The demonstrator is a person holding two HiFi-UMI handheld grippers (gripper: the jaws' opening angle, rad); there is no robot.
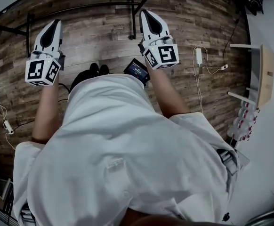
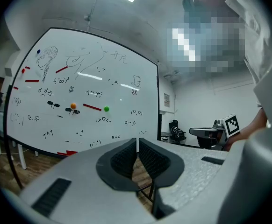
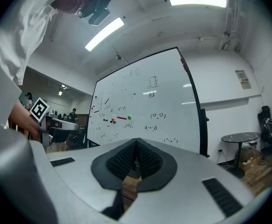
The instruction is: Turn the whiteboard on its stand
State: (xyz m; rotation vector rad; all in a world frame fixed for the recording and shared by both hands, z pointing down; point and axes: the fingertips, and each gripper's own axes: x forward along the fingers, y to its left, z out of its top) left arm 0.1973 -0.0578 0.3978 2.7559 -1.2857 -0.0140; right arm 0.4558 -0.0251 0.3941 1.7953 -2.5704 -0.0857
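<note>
1. The left gripper (image 2: 137, 141) has its jaws pressed together with nothing between them.
2. The right gripper (image 3: 136, 141) is also pressed together and empty.
3. The whiteboard (image 2: 89, 92) stands upright ahead of both grippers and touches neither. It is covered in small drawings and carries an orange magnet (image 2: 73, 106) and a green magnet (image 2: 106, 108).
4. The black stand (image 1: 94, 6) rests on the wooden floor (image 1: 104, 41) beyond the gripper tips.

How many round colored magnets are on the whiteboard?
4 on the whiteboard: blue top left, red below it, orange and green side by side at mid-height. More may be hidden.
</note>
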